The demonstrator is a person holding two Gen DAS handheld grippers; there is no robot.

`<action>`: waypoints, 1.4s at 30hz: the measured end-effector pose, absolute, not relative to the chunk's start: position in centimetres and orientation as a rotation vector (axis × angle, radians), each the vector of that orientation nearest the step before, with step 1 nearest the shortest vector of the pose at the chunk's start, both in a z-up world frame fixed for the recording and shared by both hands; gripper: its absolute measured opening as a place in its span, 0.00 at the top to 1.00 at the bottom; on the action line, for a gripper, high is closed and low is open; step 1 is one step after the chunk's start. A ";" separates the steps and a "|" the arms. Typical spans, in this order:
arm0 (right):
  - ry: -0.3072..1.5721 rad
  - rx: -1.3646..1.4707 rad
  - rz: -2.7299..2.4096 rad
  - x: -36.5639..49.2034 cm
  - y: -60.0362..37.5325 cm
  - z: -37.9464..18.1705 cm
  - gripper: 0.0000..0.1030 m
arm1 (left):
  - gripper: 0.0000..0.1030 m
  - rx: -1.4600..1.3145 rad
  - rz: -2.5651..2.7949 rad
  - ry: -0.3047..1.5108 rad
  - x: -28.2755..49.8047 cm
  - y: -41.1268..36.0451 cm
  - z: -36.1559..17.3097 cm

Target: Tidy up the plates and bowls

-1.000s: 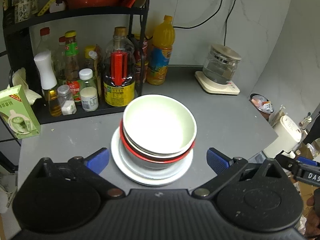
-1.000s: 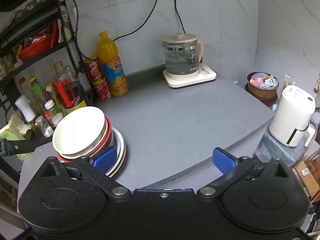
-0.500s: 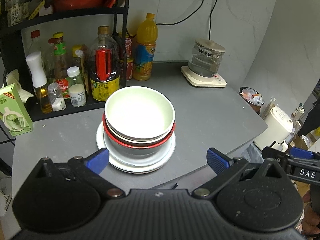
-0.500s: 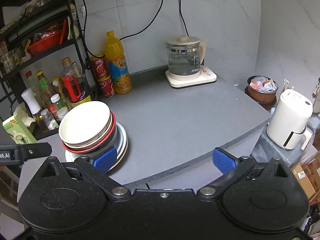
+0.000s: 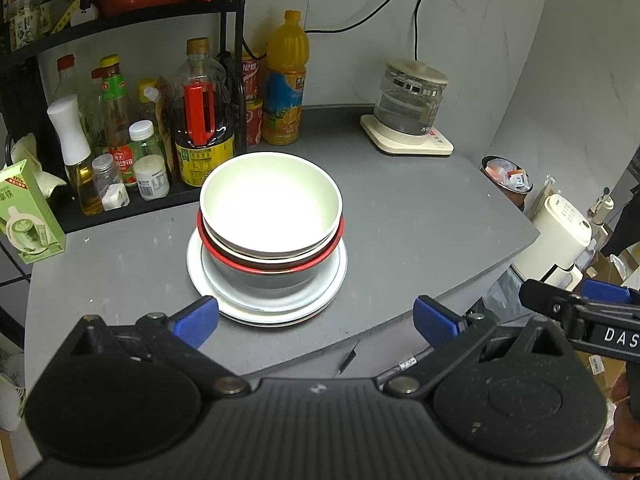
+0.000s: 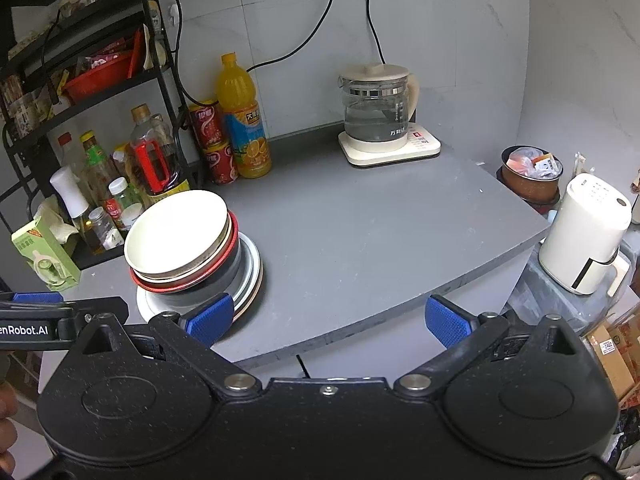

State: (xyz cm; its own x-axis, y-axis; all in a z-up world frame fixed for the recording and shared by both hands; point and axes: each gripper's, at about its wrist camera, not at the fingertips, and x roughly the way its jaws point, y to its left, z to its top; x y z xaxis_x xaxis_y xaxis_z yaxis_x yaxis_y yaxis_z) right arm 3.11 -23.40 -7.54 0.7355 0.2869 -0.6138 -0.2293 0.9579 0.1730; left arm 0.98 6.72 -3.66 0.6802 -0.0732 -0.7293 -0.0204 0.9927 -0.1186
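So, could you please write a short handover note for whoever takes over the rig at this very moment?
Left gripper: open, empty, held just short of the stack.
Right gripper: open, empty, over the front edge of the grey counter, to the right of the stack.
Dishes: the white bowl is nested on top, the red-rimmed bowl beneath it, both on the white plates, toward the counter's left, in front of the bottle rack.
Done: everything sits in one stack; nothing is gripped.
Left: cannot tell whether the stack is the finished arrangement or still to be sorted; check before lifting the top bowl.
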 end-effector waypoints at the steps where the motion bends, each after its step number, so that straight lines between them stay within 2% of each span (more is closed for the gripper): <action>1: 0.690 0.089 0.285 3.1 -23.4 -7.6 0.00 | 0.01 -0.119 -0.028 0.824 1.0 6.7 -3.7; 42: 0.713 0.018 0.350 1.8 -22.2 -7.9 0.00 | 0.01 -0.127 0.014 0.859 -0.2 7.6 -4.4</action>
State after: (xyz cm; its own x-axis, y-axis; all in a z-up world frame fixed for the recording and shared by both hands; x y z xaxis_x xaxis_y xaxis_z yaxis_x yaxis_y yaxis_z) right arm 1.80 -22.23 -7.86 0.7007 0.3202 -0.6376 -0.3078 0.9419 0.1347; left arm -0.20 7.60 -4.41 0.6536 -0.0393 -0.7558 -0.0632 0.9923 -0.1063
